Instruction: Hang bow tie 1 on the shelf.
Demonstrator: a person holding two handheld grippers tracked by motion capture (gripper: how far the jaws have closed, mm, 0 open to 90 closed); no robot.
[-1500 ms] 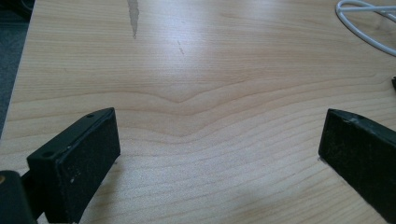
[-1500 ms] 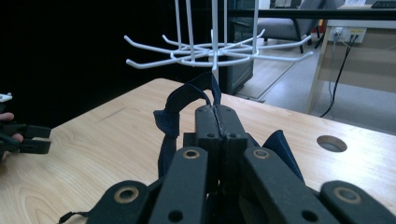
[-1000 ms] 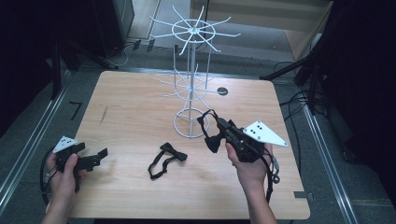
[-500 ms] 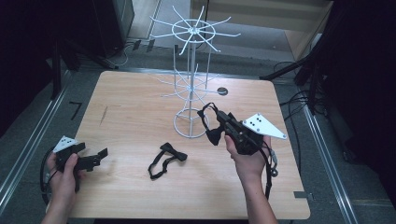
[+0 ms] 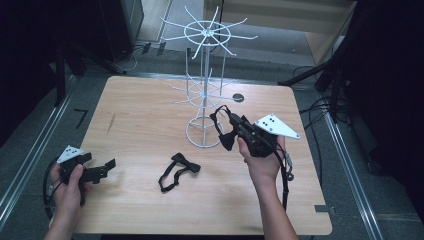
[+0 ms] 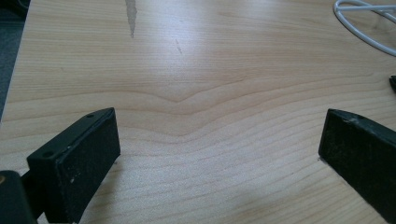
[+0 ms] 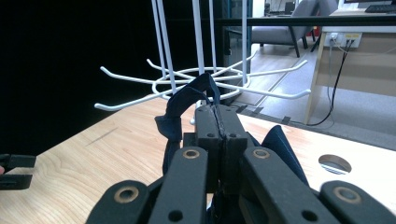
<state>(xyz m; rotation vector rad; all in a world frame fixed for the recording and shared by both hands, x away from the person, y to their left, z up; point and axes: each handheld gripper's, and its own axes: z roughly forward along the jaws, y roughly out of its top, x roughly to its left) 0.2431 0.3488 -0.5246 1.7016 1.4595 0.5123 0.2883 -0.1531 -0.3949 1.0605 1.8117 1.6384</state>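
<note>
Near table edge (image 5: 90, 220), left hand-held gripper (image 5: 107, 165).

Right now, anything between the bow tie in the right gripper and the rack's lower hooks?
Nothing visible. The right gripper holds the bow tie just short of the wire rack; its lower hooks lie open ahead.

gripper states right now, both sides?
Left gripper: open, nothing between the jaws, low over the table.
Right gripper: shut on the strap of a dark bow tie, beside the white wire rack.
</note>
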